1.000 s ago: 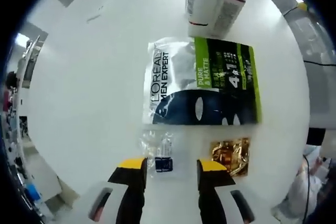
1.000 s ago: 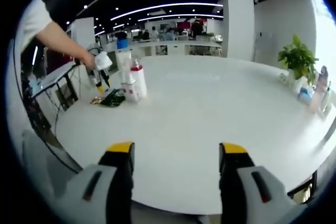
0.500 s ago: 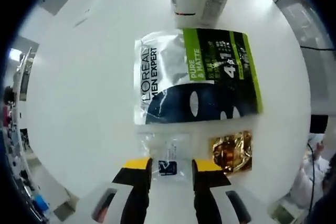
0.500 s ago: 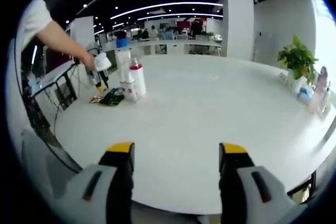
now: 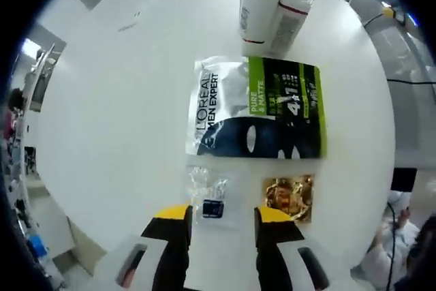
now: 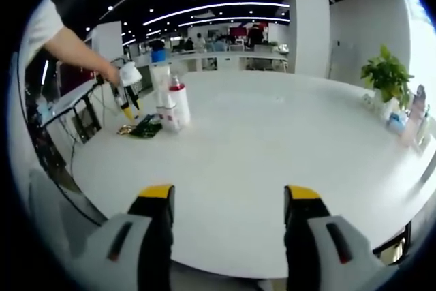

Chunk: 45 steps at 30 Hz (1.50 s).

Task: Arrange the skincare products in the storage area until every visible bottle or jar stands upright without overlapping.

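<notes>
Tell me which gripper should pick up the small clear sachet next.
Left. The left gripper hangs open directly over the clear sachet, which lies just ahead of its fingers. The right gripper hovers far across the table.

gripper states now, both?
Left gripper: open, holding nothing, jaws either side of the clear sachet on the table.
Right gripper: open, empty, above bare white table.

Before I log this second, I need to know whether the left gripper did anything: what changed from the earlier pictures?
The left gripper dipped toward the clear sachet, then drew back up; jaws open, nothing gripped. The sachet, the face mask pack, the gold sachet and the two bottles lie as before. The right gripper hovers open over the table, unmoved.
</notes>
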Tool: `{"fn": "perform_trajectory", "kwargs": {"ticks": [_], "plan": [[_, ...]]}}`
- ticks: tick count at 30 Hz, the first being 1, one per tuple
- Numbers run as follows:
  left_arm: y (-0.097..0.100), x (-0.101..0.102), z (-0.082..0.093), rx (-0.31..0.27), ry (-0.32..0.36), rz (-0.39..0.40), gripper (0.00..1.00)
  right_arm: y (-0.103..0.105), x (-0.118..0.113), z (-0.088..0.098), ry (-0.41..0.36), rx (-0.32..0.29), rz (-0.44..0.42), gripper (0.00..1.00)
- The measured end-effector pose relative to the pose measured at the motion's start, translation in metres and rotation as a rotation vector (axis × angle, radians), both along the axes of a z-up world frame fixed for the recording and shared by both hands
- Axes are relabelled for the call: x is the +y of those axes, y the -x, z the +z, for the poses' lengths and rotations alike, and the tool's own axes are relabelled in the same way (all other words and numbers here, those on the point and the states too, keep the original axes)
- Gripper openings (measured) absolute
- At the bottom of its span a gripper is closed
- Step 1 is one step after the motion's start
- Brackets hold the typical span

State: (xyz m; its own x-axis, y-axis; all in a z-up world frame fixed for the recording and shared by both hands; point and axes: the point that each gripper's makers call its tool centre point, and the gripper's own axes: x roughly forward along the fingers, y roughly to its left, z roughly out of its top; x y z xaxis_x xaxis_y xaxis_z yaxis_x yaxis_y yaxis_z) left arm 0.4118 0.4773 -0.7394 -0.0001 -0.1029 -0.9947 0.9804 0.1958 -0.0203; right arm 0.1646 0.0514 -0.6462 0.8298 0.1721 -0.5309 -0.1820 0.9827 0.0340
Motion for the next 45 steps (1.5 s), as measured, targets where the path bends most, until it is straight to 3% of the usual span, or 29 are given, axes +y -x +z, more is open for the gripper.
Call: {"fn": "perform_trajectory", "kwargs": {"ticks": [6, 9, 14, 17, 21, 33, 41, 45], "plan": [[0.032, 0.000, 0.001, 0.061, 0.026, -0.015, 0.36, 0.000, 0.000, 0.002, -0.008, -0.007, 0.001, 0.67], [0.041, -0.007, 0.001, 0.044, 0.062, -0.022, 0.37, -0.001, 0.000, 0.004, -0.009, -0.016, 0.002, 0.67], [0.051, -0.011, -0.011, 0.017, 0.058, -0.094, 0.43, -0.001, 0.001, 0.004, -0.012, -0.021, 0.002, 0.67], [0.052, -0.007, -0.019, -0.007, 0.016, -0.150, 0.42, -0.002, 0.000, 0.005, -0.013, -0.024, 0.000, 0.67], [0.050, -0.008, -0.027, -0.030, 0.011, -0.158, 0.41, -0.001, -0.001, 0.004, -0.011, -0.022, 0.001, 0.67], [0.048, -0.014, -0.025, -0.016, -0.003, -0.210, 0.38, -0.001, -0.001, 0.004, -0.004, -0.024, -0.005, 0.67], [0.047, -0.015, -0.026, -0.014, 0.005, -0.162, 0.38, -0.001, -0.001, 0.005, -0.003, -0.027, -0.005, 0.67], [0.044, -0.016, -0.023, -0.034, 0.007, -0.140, 0.43, -0.001, -0.001, 0.005, -0.005, -0.031, -0.005, 0.67]]}}
